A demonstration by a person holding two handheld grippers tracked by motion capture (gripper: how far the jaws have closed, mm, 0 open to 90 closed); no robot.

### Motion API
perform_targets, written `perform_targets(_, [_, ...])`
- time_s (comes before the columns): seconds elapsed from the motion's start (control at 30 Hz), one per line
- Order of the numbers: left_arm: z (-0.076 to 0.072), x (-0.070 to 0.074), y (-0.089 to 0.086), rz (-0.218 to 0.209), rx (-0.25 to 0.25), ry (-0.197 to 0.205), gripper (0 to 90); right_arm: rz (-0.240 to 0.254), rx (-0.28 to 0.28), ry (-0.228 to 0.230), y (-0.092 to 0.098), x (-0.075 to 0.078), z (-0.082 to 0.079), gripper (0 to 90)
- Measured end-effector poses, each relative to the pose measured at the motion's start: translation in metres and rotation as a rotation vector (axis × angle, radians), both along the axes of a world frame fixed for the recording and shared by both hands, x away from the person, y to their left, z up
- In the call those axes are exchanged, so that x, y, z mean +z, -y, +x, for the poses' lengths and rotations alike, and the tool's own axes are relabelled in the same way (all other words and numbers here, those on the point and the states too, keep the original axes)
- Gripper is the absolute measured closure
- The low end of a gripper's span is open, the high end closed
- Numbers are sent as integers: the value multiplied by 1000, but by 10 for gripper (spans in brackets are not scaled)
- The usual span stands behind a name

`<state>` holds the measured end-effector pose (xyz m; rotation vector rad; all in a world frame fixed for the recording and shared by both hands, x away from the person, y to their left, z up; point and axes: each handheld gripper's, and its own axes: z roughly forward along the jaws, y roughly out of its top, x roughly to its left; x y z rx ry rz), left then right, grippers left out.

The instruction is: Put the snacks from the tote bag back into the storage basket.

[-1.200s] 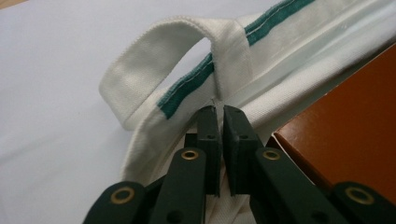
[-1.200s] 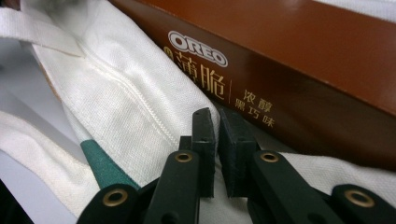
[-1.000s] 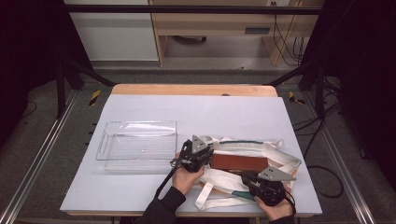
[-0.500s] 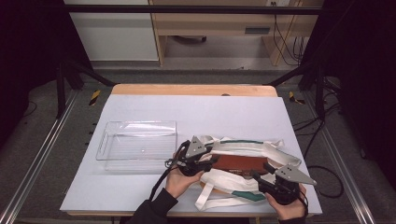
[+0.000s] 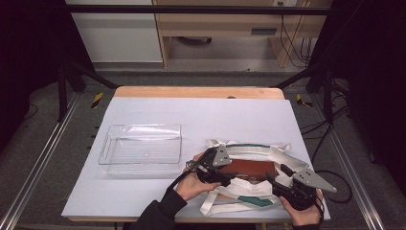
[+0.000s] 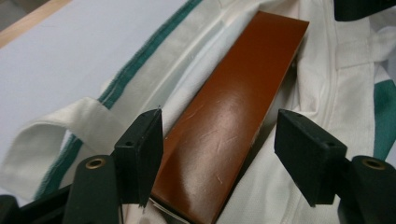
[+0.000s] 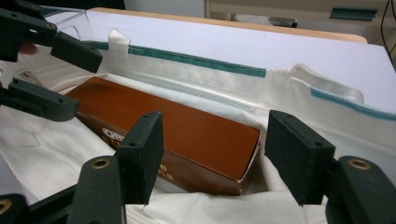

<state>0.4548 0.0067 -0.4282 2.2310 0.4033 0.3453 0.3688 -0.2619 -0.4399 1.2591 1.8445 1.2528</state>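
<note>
A glossy brown box [image 5: 251, 168] lies flat inside the open mouth of a white cloth bag [image 5: 268, 152] with green stripes. My left gripper [image 5: 229, 173] hovers at the box's left end. Its jaws have just been opening and stand open [image 6: 219, 140], with the box [image 6: 229, 121] seen between them and untouched. My right gripper [image 5: 278, 176] sits at the box's right end. Its jaws have also just been opening and are open [image 7: 212, 154], with the box [image 7: 177, 130] lying beyond them and no pad on it. The left gripper's jaws [image 7: 51, 77] show at the far end.
A clear plastic tray [image 5: 115, 148] stands empty to the left of the bag. The bag's handles [image 5: 225, 201] trail toward the table's front edge. The white table top [image 5: 201, 115] reaches back to a wooden edge [image 5: 196, 92].
The right gripper has shifted to the right and slightly up. The left gripper has lifted a little at the box's left end. The bag's mouth lies open around the box.
</note>
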Motion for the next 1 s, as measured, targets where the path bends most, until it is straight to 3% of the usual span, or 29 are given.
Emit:
perform_targets(0.17, [3,-8,5,50,-40,-6,305,-5,3,0,0,-1,1,380])
perform_targets(0.23, [5,-9,6,50,-41,8,293,-4,4,-6,0,-1,1,381])
perform_targets(0.3, [7,-9,8,35,-41,-6,289,-2,5,-6,0,-2,1,381])
perform_targets(0.43, [13,-9,11,45,-42,-14,279,5,4,-14,2,-3,2,382])
perform_targets(0.57, [21,-15,15,96,-52,-41,251,5,4,-14,4,-5,3,382])
perform_targets(0.73, [23,-17,17,97,-61,-54,246,7,-2,-15,6,-5,3,387])
perform_targets(1.0, [27,-19,22,143,-79,-54,250,10,0,-21,5,-6,3,398])
